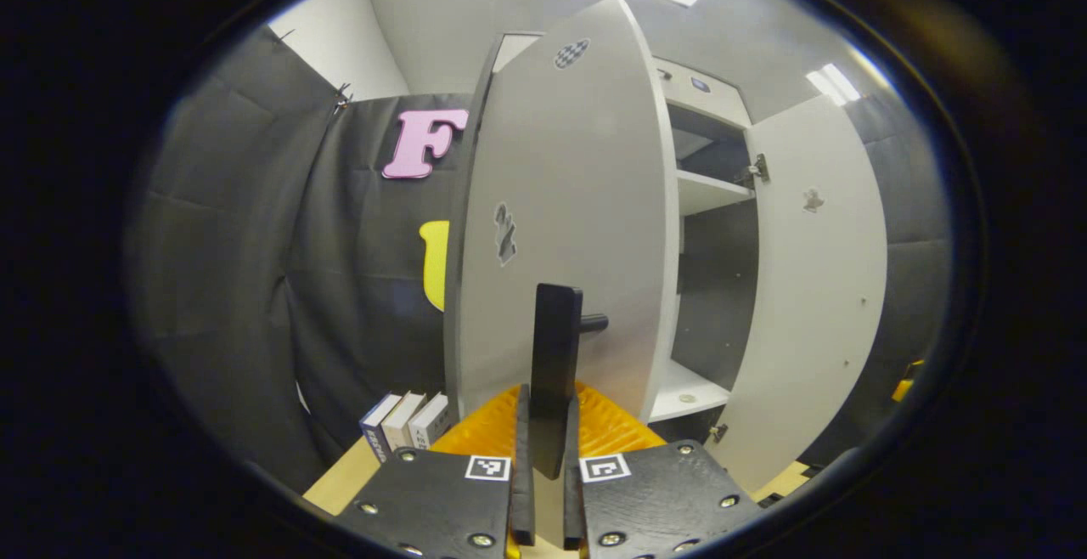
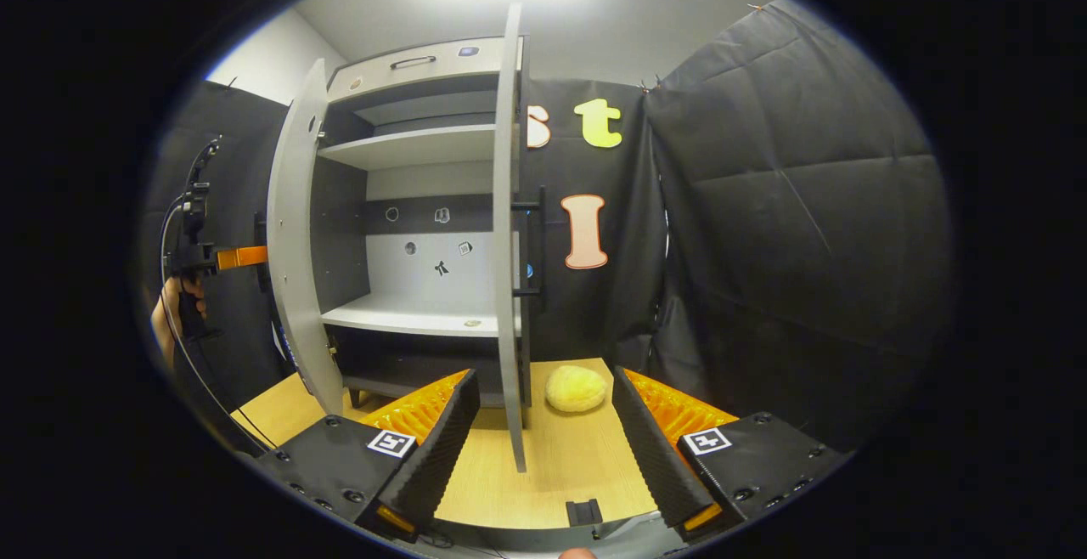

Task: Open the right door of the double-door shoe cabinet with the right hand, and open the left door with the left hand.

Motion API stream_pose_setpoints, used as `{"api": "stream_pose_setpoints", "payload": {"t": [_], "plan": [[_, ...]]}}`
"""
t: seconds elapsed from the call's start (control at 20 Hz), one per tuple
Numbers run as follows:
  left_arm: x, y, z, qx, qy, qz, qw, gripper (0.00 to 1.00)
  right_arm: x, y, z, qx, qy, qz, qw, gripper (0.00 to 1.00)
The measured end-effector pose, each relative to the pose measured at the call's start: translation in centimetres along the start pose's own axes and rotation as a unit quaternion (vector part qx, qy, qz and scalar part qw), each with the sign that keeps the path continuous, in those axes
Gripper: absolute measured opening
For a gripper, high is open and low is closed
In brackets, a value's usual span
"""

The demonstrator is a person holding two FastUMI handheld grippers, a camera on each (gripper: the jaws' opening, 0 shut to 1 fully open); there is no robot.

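1. Your left gripper point(image 1: 543, 457) clamps the black bar handle point(image 1: 554, 355) of the grey flat-panel left door point(image 1: 577, 202), swung open.
2. The white shelved shoe cabinet point(image 2: 416, 147) stands between.
3. Your right gripper point(image 2: 543, 431) gapes wide, the grey right door point(image 2: 507, 228) edge-on between its fingers, untouched.

Each claw point(image 2: 543, 448) has black screwed plates with square markers and ribbed orange-backed fingers point(image 2: 442, 436).
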State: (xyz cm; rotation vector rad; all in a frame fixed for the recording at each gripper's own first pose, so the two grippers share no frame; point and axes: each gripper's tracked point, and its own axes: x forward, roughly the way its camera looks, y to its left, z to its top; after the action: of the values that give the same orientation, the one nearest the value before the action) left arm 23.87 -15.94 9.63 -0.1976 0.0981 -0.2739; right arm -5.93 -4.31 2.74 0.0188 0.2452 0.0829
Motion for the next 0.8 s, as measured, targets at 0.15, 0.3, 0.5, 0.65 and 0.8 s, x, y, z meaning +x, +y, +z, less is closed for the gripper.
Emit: {"api": "stream_pose_setpoints", "payload": {"t": [0.15,0.3,0.5,0.65,0.8], "plan": [[-0.2,0.5,0.2,-0.001,-0.004,0.003,1.0,0.15,0.1,1.5,-0.1,-0.003,0.001,0.003,1.0,0.98],[-0.4,1.8,0.0,0.021,-0.005,0.013,1.0,0.12,-0.3,3.2,-0.3,-0.006,0.002,0.007,1.0,0.98],[-0.5,4.1,0.2,0.046,-0.009,0.045,0.998,0.14,-1.0,5.2,-0.9,-0.013,0.009,0.018,1.0,0.98],[-0.6,6.9,1.0,0.074,-0.022,0.098,0.992,0.0,-1.4,5.9,-0.5,-0.012,0.002,0.019,1.0,0.94],[-0.4,6.7,0.5,0.007,-0.019,0.066,0.998,0.0,-1.7,6.4,0.3,-0.007,-0.005,0.021,1.0,0.98]]}}
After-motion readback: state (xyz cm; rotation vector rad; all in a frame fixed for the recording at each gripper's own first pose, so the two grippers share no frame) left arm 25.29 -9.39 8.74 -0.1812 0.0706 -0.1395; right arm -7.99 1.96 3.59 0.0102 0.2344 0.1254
